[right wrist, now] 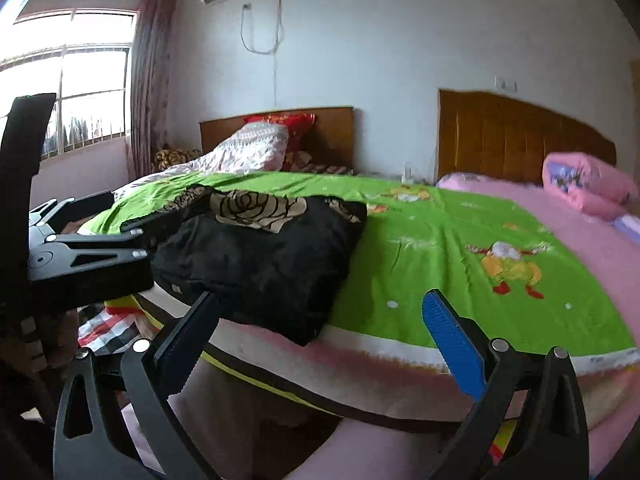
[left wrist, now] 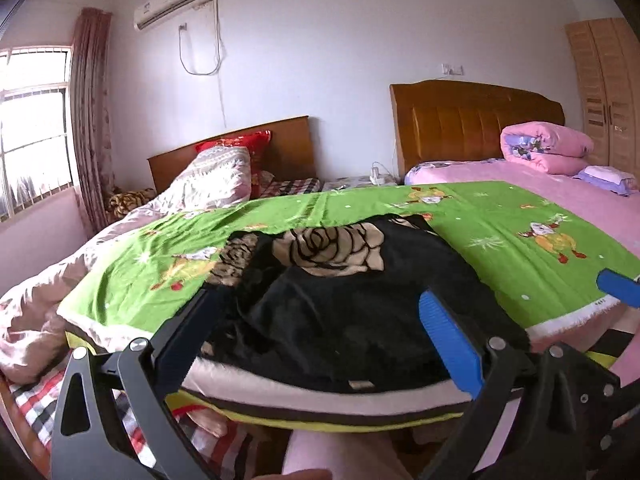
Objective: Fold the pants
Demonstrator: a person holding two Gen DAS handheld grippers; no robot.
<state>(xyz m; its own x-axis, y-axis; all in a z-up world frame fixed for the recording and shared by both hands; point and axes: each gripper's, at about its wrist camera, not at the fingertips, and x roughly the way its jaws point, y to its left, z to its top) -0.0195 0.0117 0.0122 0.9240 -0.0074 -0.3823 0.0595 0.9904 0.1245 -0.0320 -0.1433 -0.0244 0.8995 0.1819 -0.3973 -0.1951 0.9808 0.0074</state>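
Window [left wrist: 32, 128]: glowing at the far left of my left wrist view, a pink curtain [left wrist: 90, 120] hanging beside it.
Air conditioner [left wrist: 176, 0]: sitting high on the wall, upper left of the same view.
Left gripper [left wrist: 320, 312]: I am holding it low in the frame, fingers spread wide and gripping nothing; the dark finger is lying at lower left, the blue finger [left wrist: 448, 344] at lower right.
Pants [left wrist: 344, 296]: lying folded in a black bundle at frame centre, between my left fingers, a beige rose print showing on top; resting on the green sheet [left wrist: 500, 216] near the bed's front edge.
Right gripper [right wrist: 320, 316]: hovering before the bed edge, fingers spread apart and empty; the pants [right wrist: 260, 256] are sitting left of centre in this view.
Headboard [left wrist: 476, 120]: standing at upper right of the left view.
Pink quilt [left wrist: 544, 146]: lying folded at the right, beneath the headboard.
Wardrobe [left wrist: 604, 88]: standing at the far right edge.
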